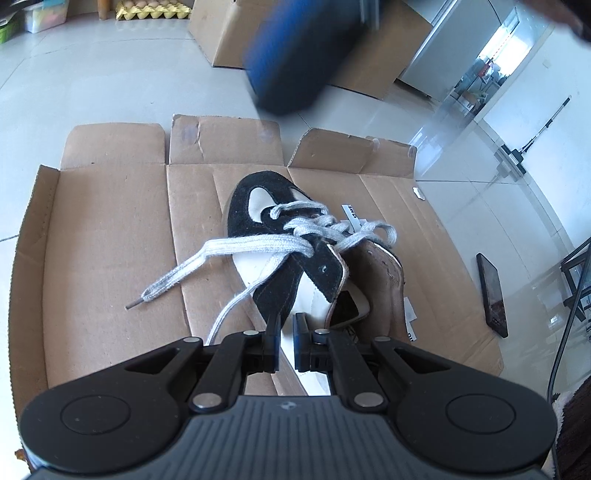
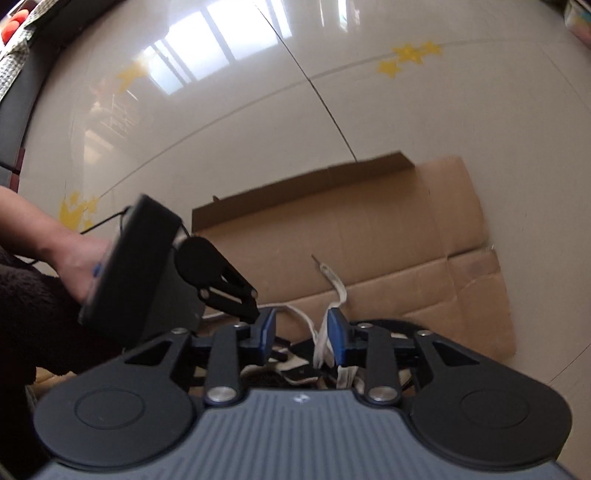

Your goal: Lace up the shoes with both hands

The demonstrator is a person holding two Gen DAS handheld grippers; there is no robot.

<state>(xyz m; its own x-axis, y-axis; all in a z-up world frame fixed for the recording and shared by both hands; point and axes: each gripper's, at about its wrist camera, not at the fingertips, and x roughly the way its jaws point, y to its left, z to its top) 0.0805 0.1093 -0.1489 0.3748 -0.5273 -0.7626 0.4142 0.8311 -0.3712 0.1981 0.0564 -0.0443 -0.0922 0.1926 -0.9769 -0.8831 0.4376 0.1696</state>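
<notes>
- Finds the shoe (image 1: 280, 229), black suede with white panels, at the middle of the left wrist view. Toe toward 12 o'clock, heel toward 6 o'clock, tongue folded out to 3 o'clock.
- Rests it on flattened cardboard (image 1: 110, 240) spread over a glossy tiled floor (image 1: 92, 85).
- Threads the grey lace (image 1: 236, 247) through the eyelets near the toe only. One long end trails off to 8 o'clock, its tip lying on the cardboard, and a loose loop bulges toward 3 o'clock.
- Sets the left gripper (image 1: 285, 321) at the heel. Jaws almost fully closed, apparently pinching the shoe's white rear edge, which fills the narrow slit between them.
- Shows the left hand (image 2: 70, 258) at 9 o'clock in the right wrist view, wrapped around that gripper's body.
- Points the right gripper (image 2: 301, 332) steeply down over the shoe. Jaws parted, pressing on nothing, with a lace strand hanging between the blue pads against the right-hand one.
- Places a dark phone (image 1: 493, 291) at 3 o'clock, flat at the cardboard's edge.
- Leaves a cardboard box (image 1: 229, 33) at 12 o'clock and yellow egg trays (image 1: 155, 9) at 11 o'clock, well apart from the shoe.
</notes>
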